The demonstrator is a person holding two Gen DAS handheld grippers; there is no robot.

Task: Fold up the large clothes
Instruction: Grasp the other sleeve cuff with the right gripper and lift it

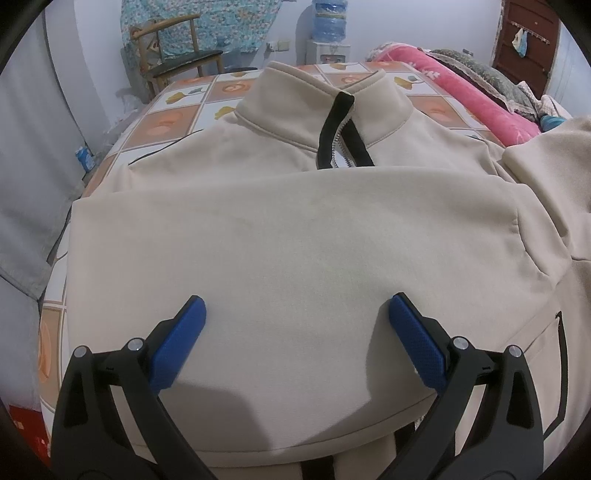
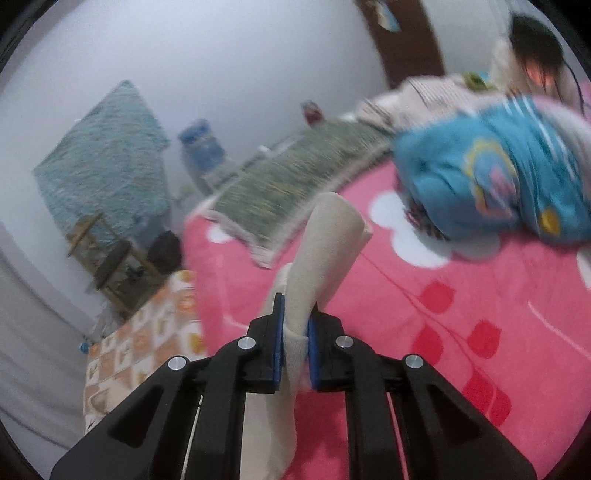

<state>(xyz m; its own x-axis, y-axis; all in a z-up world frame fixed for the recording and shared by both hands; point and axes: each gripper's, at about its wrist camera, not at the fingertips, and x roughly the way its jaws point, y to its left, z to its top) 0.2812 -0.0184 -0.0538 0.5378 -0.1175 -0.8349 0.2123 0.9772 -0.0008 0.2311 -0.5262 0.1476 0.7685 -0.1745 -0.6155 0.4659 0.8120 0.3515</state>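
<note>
A beige zip-collar jacket (image 1: 288, 229) lies flat on the tiled-pattern tablecloth (image 1: 170, 122), collar at the far side, with one sleeve folded across its chest. My left gripper (image 1: 297, 314) is open, its blue pads just above the folded sleeve near the front edge, holding nothing. In the right wrist view my right gripper (image 2: 295, 339) is shut on the beige cuff (image 2: 325, 243) of the other sleeve, lifted in the air above the pink blanket (image 2: 424, 332). That sleeve also shows at the right edge of the left wrist view (image 1: 546, 173).
A pink blanket roll (image 1: 461, 96) and bedding lie at the right. A wooden chair (image 1: 173, 55) and a water dispenser (image 1: 328, 33) stand behind the table. A blue pillow (image 2: 498, 177) and a person's head (image 2: 535, 55) are on the bed. A blue can (image 1: 84, 158) stands at left.
</note>
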